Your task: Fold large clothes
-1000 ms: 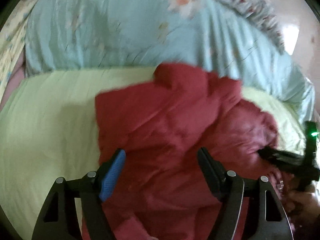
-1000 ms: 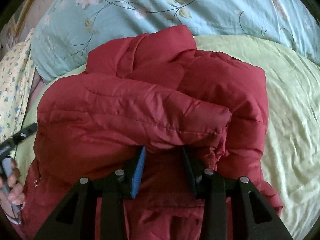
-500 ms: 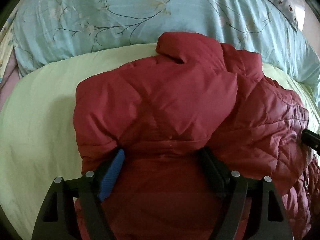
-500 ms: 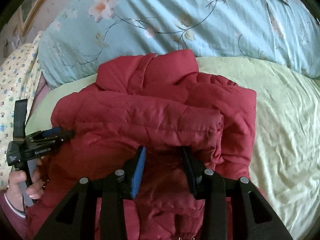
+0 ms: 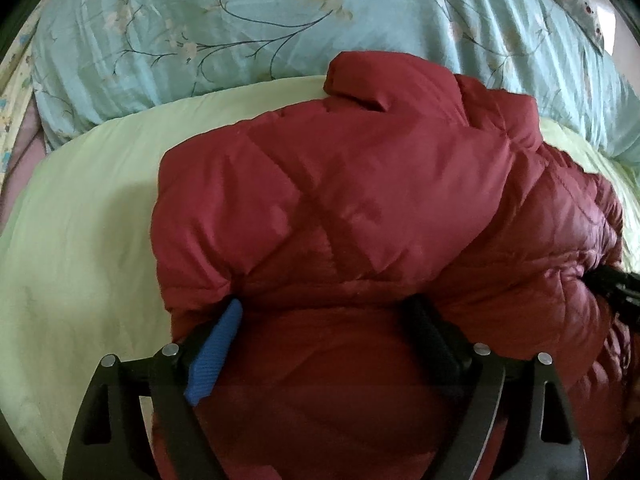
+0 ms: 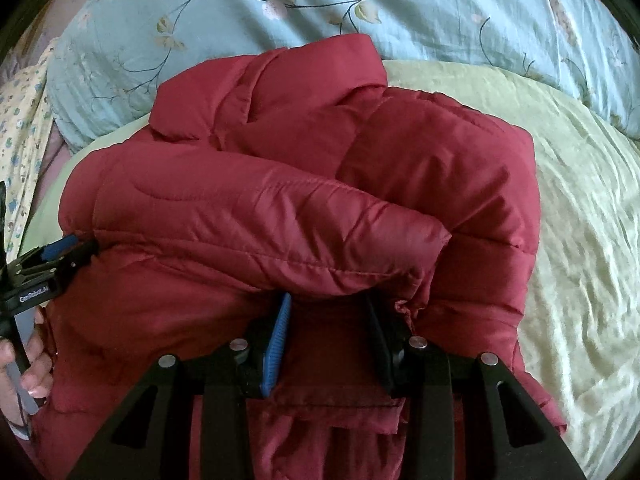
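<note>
My red puffer jacket sits bunched on the pale green bed sheet, just in front of the floral blue duvet. Left tongs spread wide under a fold, right tongs partly open around fabric (clamped or not, can't tell).

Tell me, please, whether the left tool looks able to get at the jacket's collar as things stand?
Probably yes. The collar lies exposed on top of the red jacket, with nothing covering it, beyond the left tool, whose fingertips are tucked under a puffy fold, so it would need to back out first.
</note>
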Demonstrator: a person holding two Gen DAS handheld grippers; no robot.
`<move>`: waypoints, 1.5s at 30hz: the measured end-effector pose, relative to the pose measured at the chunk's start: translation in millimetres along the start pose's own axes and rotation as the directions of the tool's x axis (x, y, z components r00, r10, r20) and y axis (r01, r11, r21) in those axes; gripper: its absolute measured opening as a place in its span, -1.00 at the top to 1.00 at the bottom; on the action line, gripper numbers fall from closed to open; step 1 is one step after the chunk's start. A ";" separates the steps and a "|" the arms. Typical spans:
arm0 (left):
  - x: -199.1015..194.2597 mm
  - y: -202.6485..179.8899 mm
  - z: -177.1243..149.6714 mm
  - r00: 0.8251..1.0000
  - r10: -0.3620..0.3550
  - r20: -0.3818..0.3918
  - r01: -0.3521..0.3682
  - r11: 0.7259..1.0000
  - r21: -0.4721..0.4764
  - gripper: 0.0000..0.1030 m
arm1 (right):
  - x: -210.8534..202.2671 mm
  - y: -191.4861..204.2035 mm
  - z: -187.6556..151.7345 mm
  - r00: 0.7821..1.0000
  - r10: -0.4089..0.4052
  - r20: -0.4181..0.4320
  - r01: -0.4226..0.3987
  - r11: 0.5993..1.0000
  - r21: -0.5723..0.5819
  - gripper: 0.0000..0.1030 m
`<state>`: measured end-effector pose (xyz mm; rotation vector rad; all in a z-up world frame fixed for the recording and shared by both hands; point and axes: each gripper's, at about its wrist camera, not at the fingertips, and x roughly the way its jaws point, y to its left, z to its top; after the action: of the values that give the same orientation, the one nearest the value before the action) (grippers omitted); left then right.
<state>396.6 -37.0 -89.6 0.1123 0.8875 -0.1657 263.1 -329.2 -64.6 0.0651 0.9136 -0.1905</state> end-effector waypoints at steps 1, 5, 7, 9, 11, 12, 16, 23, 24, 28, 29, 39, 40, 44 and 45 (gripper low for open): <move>-1.0 -0.2 -0.5 1.000 0.009 -0.006 -0.009 1.000 0.002 -0.75 | 0.3 -0.3 0.5 1.000 0.001 0.000 -0.001 1.000 0.001 0.24; -1.4 4.1 2.6 0.999 0.026 -0.044 -0.027 0.999 -0.025 -0.81 | 0.0 0.2 0.4 1.000 -0.006 0.000 0.006 1.000 -0.001 0.24; -2.6 3.0 5.0 0.998 0.033 -0.048 -0.034 0.999 -0.030 -0.81 | -4.1 -1.4 2.0 1.000 0.002 0.001 -0.002 1.000 0.018 0.24; -5.1 1.6 4.9 0.998 0.041 -0.045 -0.042 0.999 -0.029 -0.81 | -14.4 -3.7 1.9 1.000 0.021 -0.001 -0.021 0.999 0.045 0.24; -8.2 2.7 3.7 0.999 0.039 -0.031 -0.041 0.998 -0.043 -0.81 | -31.0 -6.2 -0.9 0.999 0.039 0.009 -0.039 0.997 0.073 0.23; -9.8 3.9 2.8 0.999 0.038 -0.025 -0.039 0.998 -0.057 -0.81 | -41.9 -7.3 -3.7 0.999 0.049 0.015 -0.050 0.995 0.085 0.22; -22.4 3.7 -3.5 0.999 0.041 -0.020 -0.043 0.994 -0.096 -0.80 | -85.7 -9.7 -23.4 0.993 0.107 0.049 -0.112 0.988 0.109 0.06; -72.0 14.1 -30.9 1.000 -0.022 0.013 0.024 0.989 -0.149 -0.77 | -133.6 -23.1 -69.3 0.985 0.158 0.073 -0.169 0.969 0.182 -0.01; -79.3 16.6 -37.1 1.000 -0.020 0.018 0.023 0.988 -0.156 -0.77 | -137.4 -25.3 -74.1 0.984 0.160 0.075 -0.172 0.966 0.192 -0.02; -110.5 30.9 -70.2 0.999 -0.033 0.013 0.035 0.979 -0.202 -0.77 | -147.9 -31.2 -92.7 0.983 0.170 0.068 -0.181 0.957 0.227 -0.04; -117.1 34.3 -77.0 1.000 -0.028 0.009 0.029 0.977 -0.210 -0.77 | -149.0 -31.7 -96.3 0.984 0.169 0.063 -0.179 0.956 0.231 -0.04; -192.9 71.8 -160.3 0.999 -0.026 -0.022 0.019 0.967 -0.254 -0.77 | -182.8 -40.2 -125.7 0.983 0.167 0.079 -0.181 0.952 0.247 -0.22; -199.0 75.9 -168.0 0.999 -0.025 -0.026 0.017 0.968 -0.252 -0.77 | -186.9 -41.7 -129.2 0.984 0.158 0.079 -0.173 0.953 0.247 -0.26; -215.3 86.6 -186.2 0.999 -0.009 -0.035 0.000 0.969 -0.247 -0.77 | -202.1 -50.0 -143.5 0.991 0.114 0.069 -0.128 0.961 0.244 -0.29; -219.3 89.5 -190.8 0.999 -0.012 -0.039 0.002 0.968 -0.252 -0.78 | -205.9 -53.7 -147.7 0.992 0.106 0.065 -0.119 0.962 0.248 -0.29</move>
<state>132.5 103.8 -35.9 -0.1249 0.9422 -0.0562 15.0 -333.7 9.7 0.3454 0.8279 -0.2009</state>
